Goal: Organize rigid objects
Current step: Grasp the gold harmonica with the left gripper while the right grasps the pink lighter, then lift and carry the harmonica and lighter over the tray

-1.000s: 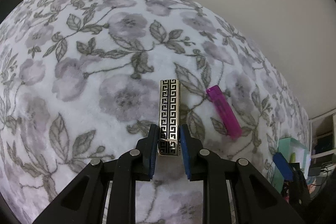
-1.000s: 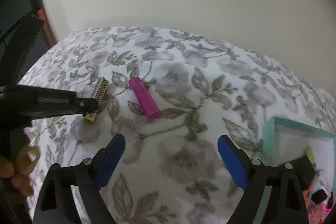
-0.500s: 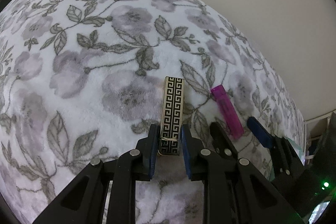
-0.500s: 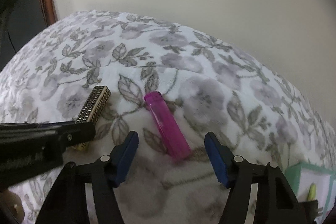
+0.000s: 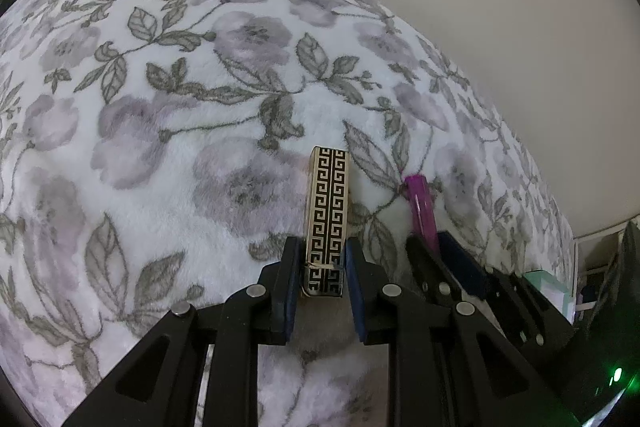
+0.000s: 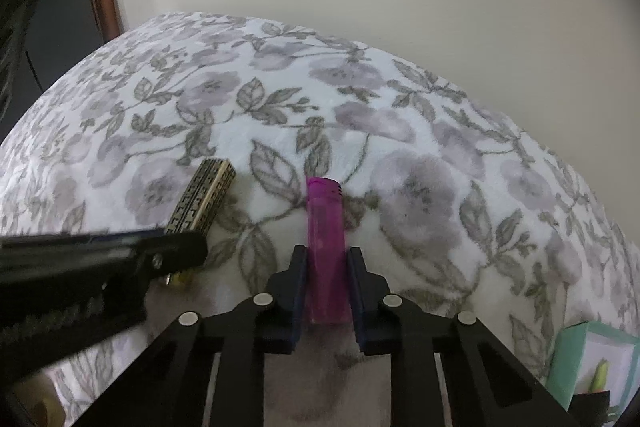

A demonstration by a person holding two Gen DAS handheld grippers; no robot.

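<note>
Lighters, 2: left gripper (image 5: pixel 322 269) clamps patterned lighter (image 5: pixel 327 211); right gripper (image 6: pixel 327 285) clamps pink lighter (image 6: pixel 325 247), lower centre; grippers crowd together, so lifting may knock one loose.

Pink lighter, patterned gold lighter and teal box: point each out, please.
pink lighter (image 6: pixel 325 247), right wrist view, mid-body between the fingers
patterned gold lighter (image 5: pixel 326 211), left wrist view, patterned top face
teal box (image 6: pixel 568 359), right wrist view, left wall

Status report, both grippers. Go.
Left gripper shut on gold patterned lighter. Right gripper shut on pink lighter. Both lighters low over floral blanket. Nothing in the way.
</note>
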